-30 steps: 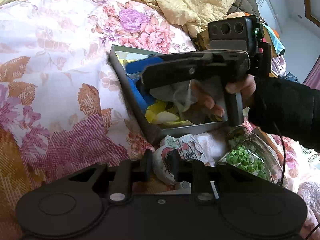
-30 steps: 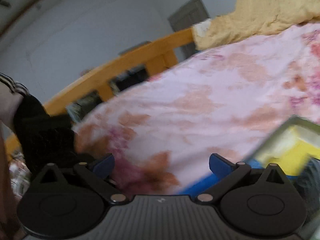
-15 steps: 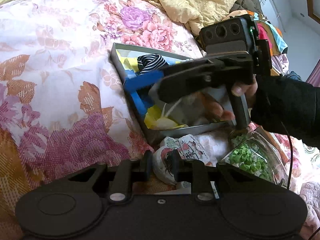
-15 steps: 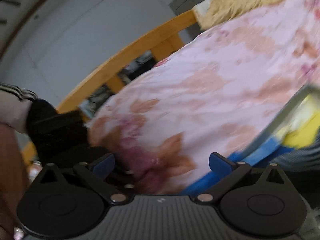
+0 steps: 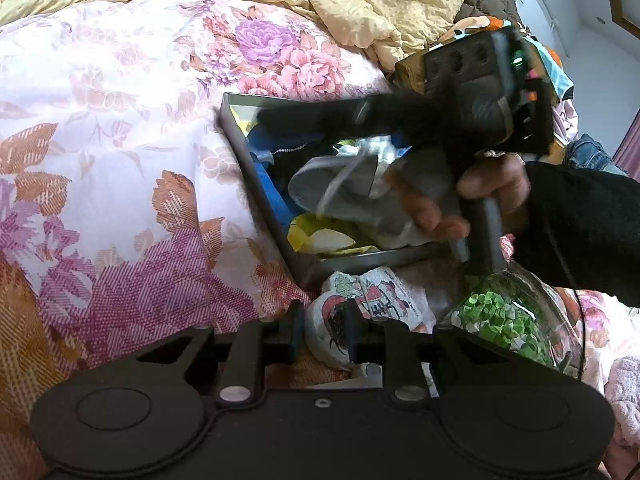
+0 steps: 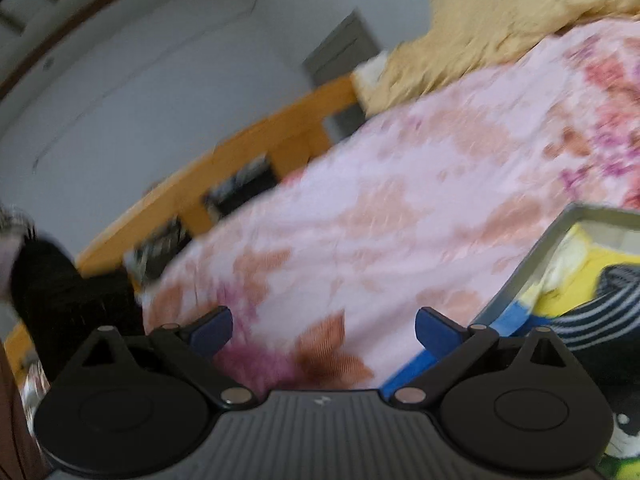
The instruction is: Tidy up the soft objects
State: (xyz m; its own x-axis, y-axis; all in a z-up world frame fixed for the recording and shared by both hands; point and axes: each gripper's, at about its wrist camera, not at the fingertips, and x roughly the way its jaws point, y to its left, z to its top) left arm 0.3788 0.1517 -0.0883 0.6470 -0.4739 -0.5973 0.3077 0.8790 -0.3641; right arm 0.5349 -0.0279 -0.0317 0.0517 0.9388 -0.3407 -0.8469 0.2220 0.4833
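Note:
My left gripper (image 5: 324,330) is shut on a white soft roll (image 5: 376,292) printed in red and black, low in the left wrist view, just in front of a metal tray (image 5: 248,168). The tray lies on a floral bedsheet (image 5: 120,160) and holds blue, yellow and grey cloth pieces (image 5: 344,184). A hand (image 5: 492,184) in a black sleeve holds the right gripper above the tray, blurred. In the right wrist view my right gripper (image 6: 324,326) is open with nothing between its blue pads (image 6: 434,326). The tray's corner (image 6: 560,224) and a striped sock (image 6: 600,300) lie to their right.
A glass jar (image 5: 504,320) with green bits lies right of the printed roll. A yellow quilt (image 5: 360,4) is bunched at the back of the bed. A wooden bed frame (image 6: 248,148) and a grey wall (image 6: 160,80) show beyond the sheet.
The right gripper has swung and rolled above the tray, from level to tilted, and now covers the tray's far side. My left gripper has kept still with the printed roll in it.

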